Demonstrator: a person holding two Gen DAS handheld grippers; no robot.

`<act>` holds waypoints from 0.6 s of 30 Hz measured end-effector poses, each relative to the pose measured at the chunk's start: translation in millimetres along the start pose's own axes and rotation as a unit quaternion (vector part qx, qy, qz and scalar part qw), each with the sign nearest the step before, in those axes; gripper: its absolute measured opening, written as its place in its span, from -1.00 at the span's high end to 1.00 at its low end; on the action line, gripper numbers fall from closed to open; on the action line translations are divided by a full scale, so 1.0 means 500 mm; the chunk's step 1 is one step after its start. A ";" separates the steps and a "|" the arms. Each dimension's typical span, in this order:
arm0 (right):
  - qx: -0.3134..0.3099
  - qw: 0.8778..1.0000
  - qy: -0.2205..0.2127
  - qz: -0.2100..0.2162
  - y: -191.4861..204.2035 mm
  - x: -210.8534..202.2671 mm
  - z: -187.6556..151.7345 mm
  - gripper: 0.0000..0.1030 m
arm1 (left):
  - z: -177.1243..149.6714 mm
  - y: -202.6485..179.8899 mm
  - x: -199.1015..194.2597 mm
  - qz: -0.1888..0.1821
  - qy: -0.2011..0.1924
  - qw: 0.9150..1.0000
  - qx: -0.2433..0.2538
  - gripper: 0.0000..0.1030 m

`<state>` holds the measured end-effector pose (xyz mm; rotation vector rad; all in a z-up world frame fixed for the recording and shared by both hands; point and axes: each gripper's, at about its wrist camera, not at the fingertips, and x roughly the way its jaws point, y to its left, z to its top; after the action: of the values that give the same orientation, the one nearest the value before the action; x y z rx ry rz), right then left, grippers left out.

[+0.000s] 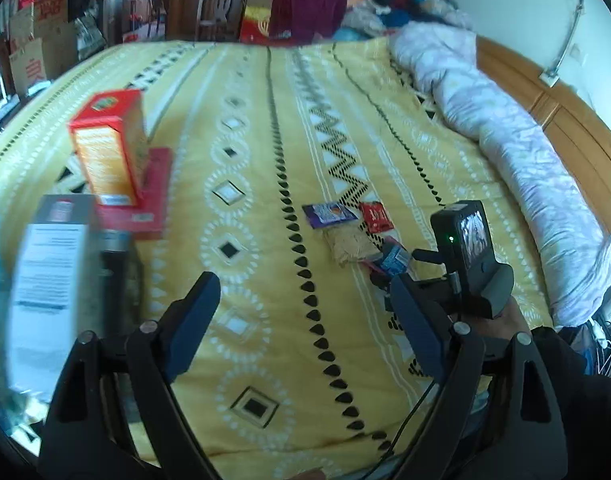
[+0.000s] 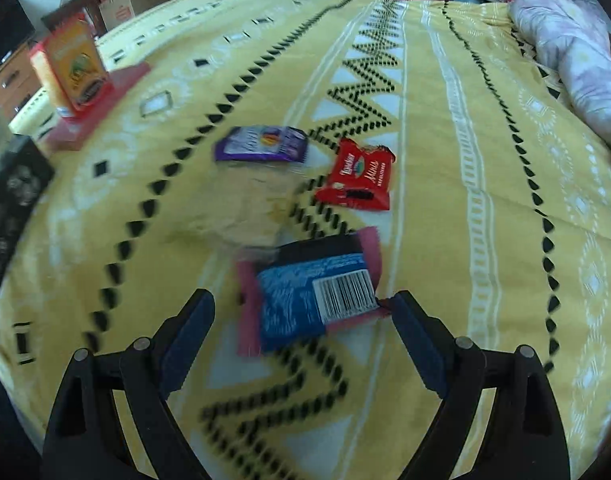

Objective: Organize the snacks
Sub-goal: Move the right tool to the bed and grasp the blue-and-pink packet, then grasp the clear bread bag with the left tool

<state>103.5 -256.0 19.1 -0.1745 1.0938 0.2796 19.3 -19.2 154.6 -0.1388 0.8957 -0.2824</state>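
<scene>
Small snack packs lie together on the yellow patterned bedspread (image 2: 445, 128): a purple packet (image 2: 261, 144), a red wafer packet (image 2: 357, 176), a clear bag of pale snacks (image 2: 245, 208) and a blue packet with a barcode (image 2: 313, 292) on a pink wrapper. My right gripper (image 2: 305, 312) is open just above the blue packet. Its right fingertip is at the packet's edge and its left fingertip stands clear. My left gripper (image 1: 305, 300) is open and empty over bare bedspread, left of the packs (image 1: 349, 236).
An orange box (image 1: 109, 148) stands upright on a flat red box (image 1: 153, 196) at the left. A blurred grey-white box (image 1: 53, 272) and a dark box (image 1: 121, 264) are nearer. A rolled lilac quilt (image 1: 505, 140) lies along the right. A person's hand (image 1: 505, 320) holds the right gripper.
</scene>
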 end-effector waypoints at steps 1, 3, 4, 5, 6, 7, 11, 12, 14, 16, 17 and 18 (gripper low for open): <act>0.002 1.000 0.001 0.002 -0.010 0.011 0.001 -0.78 | 0.003 -0.001 0.014 0.000 0.005 1.000 -0.003 -0.70; 0.009 1.000 -0.005 0.024 -0.028 0.026 -0.007 -0.75 | 0.007 -0.008 0.050 -0.011 0.021 1.000 -0.011 -0.70; 0.013 0.999 -0.010 0.030 -0.033 0.027 -0.012 -0.52 | 0.005 -0.009 0.064 -0.015 0.029 0.999 -0.014 -0.70; 0.018 0.999 -0.019 0.042 -0.039 0.024 -0.018 -0.39 | 0.007 -0.012 0.083 -0.018 0.037 0.999 -0.017 -0.70; 0.023 0.998 -0.028 0.050 -0.040 0.013 -0.029 -0.35 | 0.009 -0.019 0.113 -0.018 0.046 0.999 -0.017 -0.70; 0.027 0.997 -0.039 0.055 -0.040 0.000 -0.039 -0.22 | 0.010 -0.023 0.133 -0.021 0.053 0.998 -0.014 -0.70; 0.068 0.991 -0.079 0.081 -0.054 -0.068 -0.094 -0.22 | 0.016 -0.050 0.227 -0.032 0.085 0.996 -0.007 -0.69; 0.075 0.990 -0.082 0.084 -0.056 -0.077 -0.105 -0.22 | 0.016 -0.058 0.256 -0.039 0.096 0.995 -0.010 -0.69; 0.092 0.987 -0.089 0.092 -0.059 -0.098 -0.139 -0.22 | 0.017 -0.067 0.296 -0.046 0.112 0.993 -0.011 -0.69; 0.109 0.985 -0.090 0.098 -0.064 -0.114 -0.170 -0.22 | 0.019 -0.081 0.336 -0.038 0.121 0.992 -0.006 -0.69; 0.121 0.983 -0.092 0.102 -0.068 -0.122 -0.187 -0.22 | 0.020 -0.086 0.350 -0.035 0.123 0.992 -0.004 -0.69; 0.128 0.982 -0.092 0.106 -0.071 -0.125 -0.197 -0.22 | 0.020 -0.090 0.362 -0.033 0.124 0.992 -0.003 -0.69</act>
<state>3.9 -325.7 30.5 0.1961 0.9548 0.3356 125.8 -116.4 35.7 -0.1403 1.1407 -0.3635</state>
